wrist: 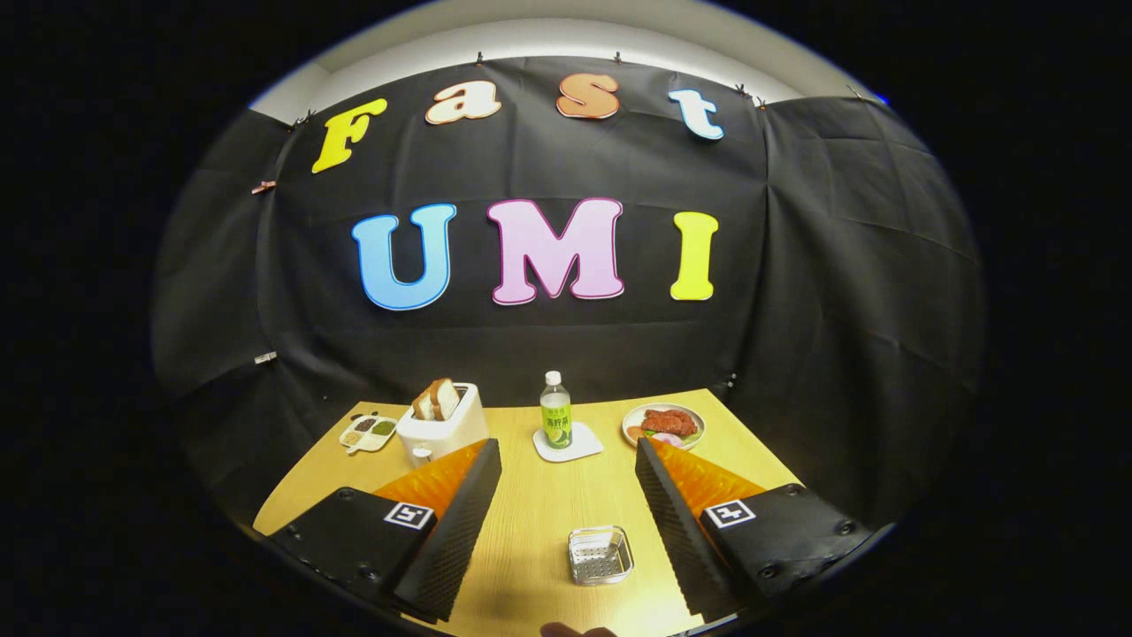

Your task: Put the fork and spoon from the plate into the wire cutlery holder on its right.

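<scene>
No fork or spoon can be made out. The tool [568, 460] hangs high, fingers spread wide, gripping nothing; the wire cutlery holder [600, 555] sits on the desk [548, 513] between them. Risk: descending blind and knocking the holder aside.

The camera rides on the claw [568, 482], high above the near edge of the bench [531, 531], facing the far cloth wall. It looks forward and slightly down between the spread fingers, taking in the whole benchtop.
</scene>
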